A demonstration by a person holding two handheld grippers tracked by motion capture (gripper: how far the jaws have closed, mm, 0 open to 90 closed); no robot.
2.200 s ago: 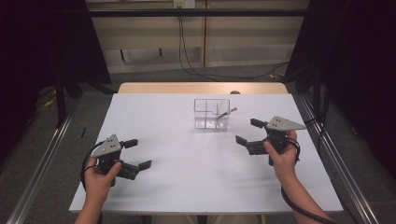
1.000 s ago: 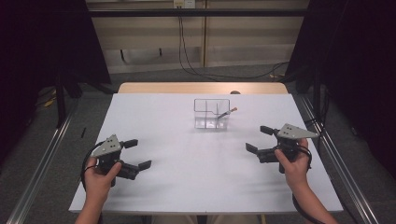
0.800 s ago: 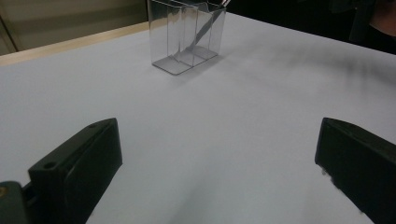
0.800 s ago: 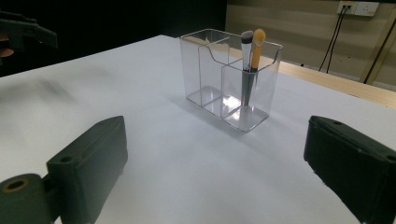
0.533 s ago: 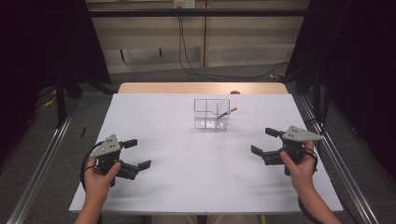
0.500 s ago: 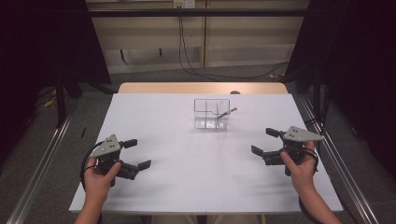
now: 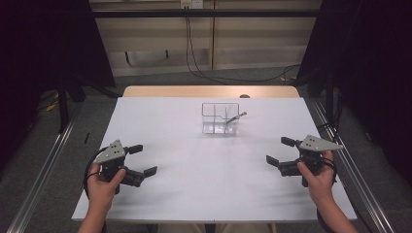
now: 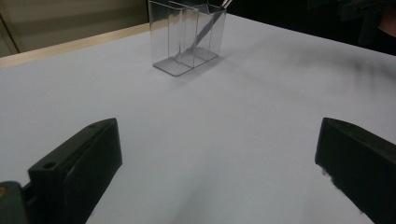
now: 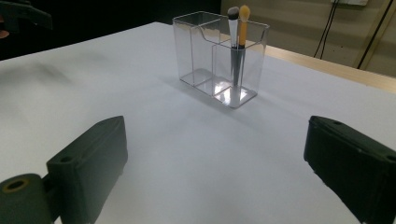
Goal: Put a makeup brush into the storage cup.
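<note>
clear organizer (image 7: 220,117) far centre; both claws low, wide apart, empty.

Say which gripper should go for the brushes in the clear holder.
Right, probably. The brushes stand in the holder's right-hand compartment and lean toward the right gripper, which is open and empty. The left gripper is also open but would have to reach across the holder.

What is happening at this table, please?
A person sits at a white table with a gripper in each hand. The left gripper and right gripper are both open and hold nothing, resting near the table's two sides. Farther back stands a clear plastic organizer with two makeup brushes leaning in one compartment.
</note>
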